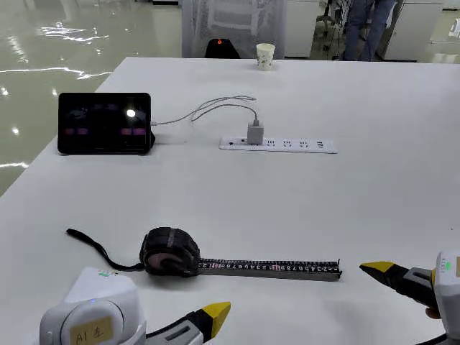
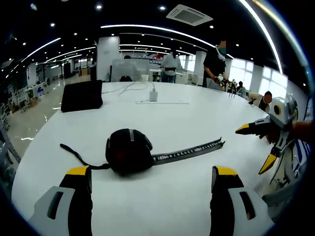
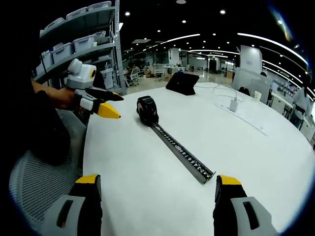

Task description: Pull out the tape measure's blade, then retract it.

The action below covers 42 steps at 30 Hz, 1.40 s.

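Black tape measure [image 1: 169, 251] sits before the spread left hand-held gripper [image 2: 150, 171]; its pulled-out blade [image 1: 269, 268] points at the spread right hand-held gripper [image 3: 157, 179].

Shows a smooth, matt white table [image 1: 374, 187], a matt black tape measure [image 1: 169, 251] with dull dark blade [image 1: 273, 267] and cloth-like strap [image 1: 86, 241], a glossy-screened tablet [image 1: 105, 123] upper left, a paper cup [image 1: 265, 56] at top.

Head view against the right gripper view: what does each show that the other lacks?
Head view: the black wrist strap trailing from the case, and the screen side of the black tablet. Right gripper view: grey shelving with storage bins, and ceiling lights. Both: the black tape measure with its blade out flat on the white table, the white power strip and the open left tool.
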Each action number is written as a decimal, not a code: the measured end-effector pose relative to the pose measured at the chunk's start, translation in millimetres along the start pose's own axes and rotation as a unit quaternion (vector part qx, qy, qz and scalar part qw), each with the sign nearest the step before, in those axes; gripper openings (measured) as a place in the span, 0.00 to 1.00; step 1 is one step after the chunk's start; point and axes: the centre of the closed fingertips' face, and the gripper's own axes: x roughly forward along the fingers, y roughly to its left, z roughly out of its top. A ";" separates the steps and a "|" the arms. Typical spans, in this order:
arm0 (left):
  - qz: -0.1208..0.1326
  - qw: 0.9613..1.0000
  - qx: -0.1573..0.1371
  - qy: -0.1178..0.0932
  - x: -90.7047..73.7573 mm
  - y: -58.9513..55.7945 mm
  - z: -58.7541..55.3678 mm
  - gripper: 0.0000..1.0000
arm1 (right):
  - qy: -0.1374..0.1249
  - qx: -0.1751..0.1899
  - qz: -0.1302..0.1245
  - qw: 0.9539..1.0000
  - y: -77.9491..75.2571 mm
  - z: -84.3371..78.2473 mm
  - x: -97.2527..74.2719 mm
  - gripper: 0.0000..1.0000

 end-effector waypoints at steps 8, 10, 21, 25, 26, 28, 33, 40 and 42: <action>0.006 1.000 0.002 -0.001 11.2 2.6 4.2 0.99 | 0.015 -0.018 0.012 1.000 -16.6 -5.7 1.0 0.94; 0.007 1.000 0.001 -0.002 13.5 3.0 5.1 0.99 | 0.019 -0.023 0.013 0.999 -21.9 -7.4 1.2 0.93; 0.020 1.000 0.000 -0.003 25.3 10.8 7.9 0.99 | 0.037 -0.059 0.040 0.997 -33.1 -8.8 7.2 0.83; 0.026 1.000 -0.004 -0.004 29.0 14.4 9.8 0.99 | 0.043 -0.070 0.049 0.995 -36.4 -10.1 11.2 0.78; 0.027 1.000 -0.004 -0.005 29.9 15.1 10.3 0.99 | 0.045 -0.072 0.051 0.995 -36.9 -10.3 11.9 0.76; 0.029 1.000 -0.007 -0.005 32.3 16.8 11.2 0.99 | 0.049 -0.078 0.053 0.994 -39.9 -11.3 14.0 0.74; 0.031 0.999 -0.010 -0.007 37.9 19.2 15.0 0.99 | 0.056 -0.091 0.057 0.993 -47.8 -10.6 18.4 0.67; 0.034 0.999 -0.015 -0.007 45.6 23.1 18.3 0.98 | 0.070 -0.114 0.061 0.989 -58.3 -11.9 25.4 0.56; 0.036 0.999 -0.016 -0.007 47.8 24.5 19.0 0.98 | 0.073 -0.120 0.061 0.988 -61.3 -11.5 26.5 0.53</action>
